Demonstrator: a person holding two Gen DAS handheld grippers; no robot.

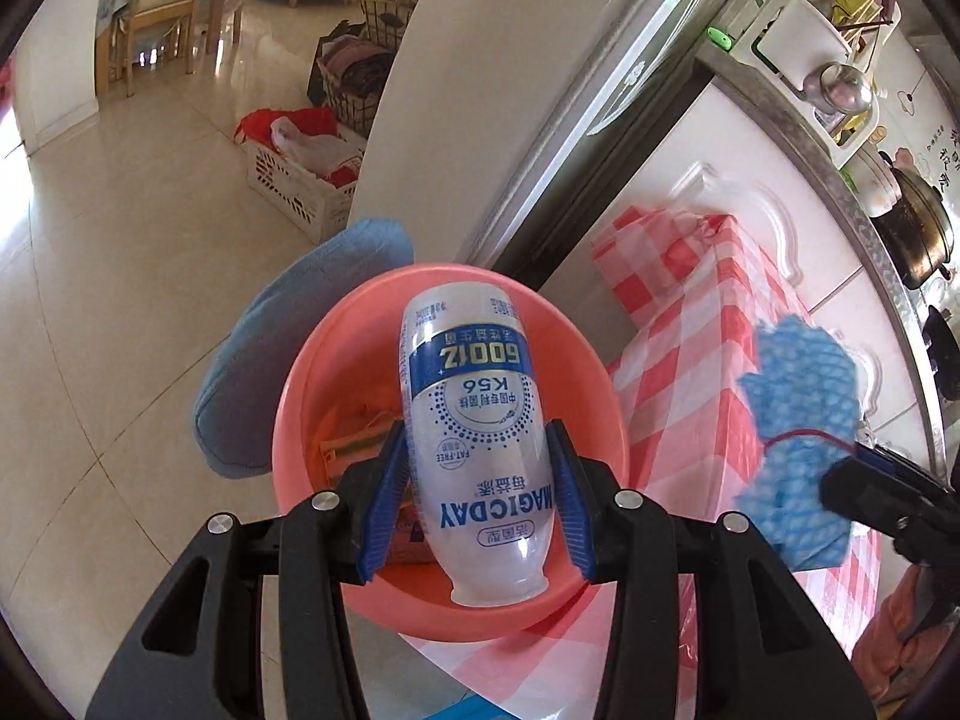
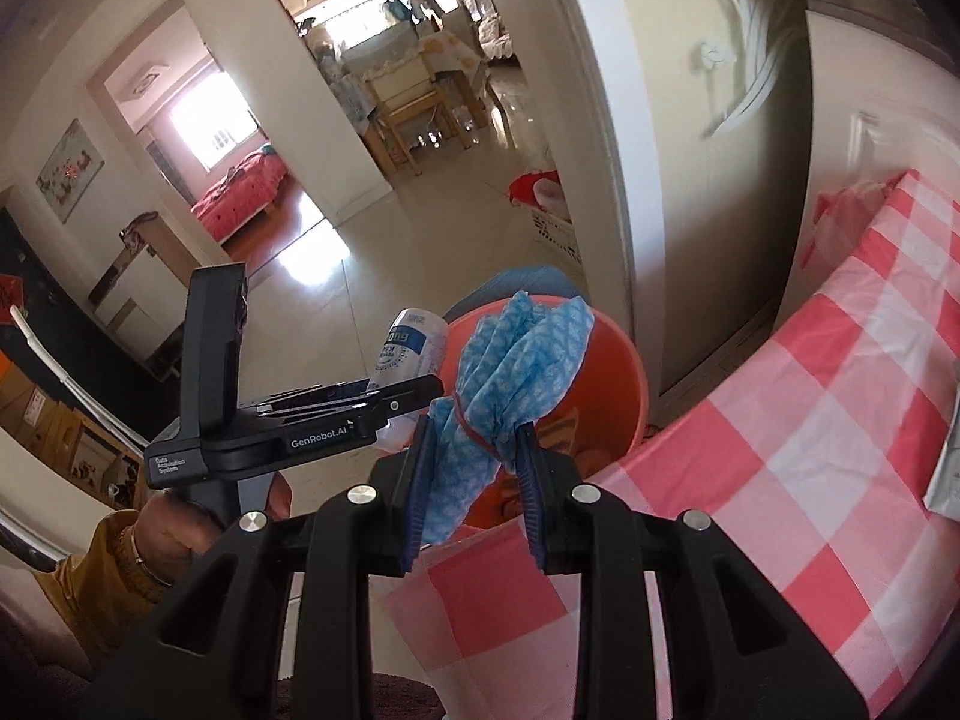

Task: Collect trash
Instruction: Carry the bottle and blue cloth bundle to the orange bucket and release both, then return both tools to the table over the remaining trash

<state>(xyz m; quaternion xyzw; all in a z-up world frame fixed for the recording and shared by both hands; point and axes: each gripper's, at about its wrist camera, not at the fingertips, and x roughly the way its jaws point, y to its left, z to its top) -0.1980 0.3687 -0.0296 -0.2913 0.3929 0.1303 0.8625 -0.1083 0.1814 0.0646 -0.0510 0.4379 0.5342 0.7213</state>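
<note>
Left wrist: wrappers (image 1: 354, 438) inside basin (image 1: 300, 396)

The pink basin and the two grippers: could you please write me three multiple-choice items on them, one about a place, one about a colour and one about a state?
1. Where is the white bottle?
A. lying on the floor
B. held over the pink basin
C. standing on the checked tablecloth

2. What colour is the bundled cloth?
A. blue with a white pattern
B. plain yellow
C. dark green

3. What is the state of the right gripper?
A. open and empty
B. shut on the white bottle
C. shut on the bundled cloth

Answers:
1 B, the left gripper clamps the bottle with the basin right behind it.
2 A, the right wrist view shows blue fabric with white marks, tied by a red band.
3 C, its blue pads press on the cloth from both sides.
</note>
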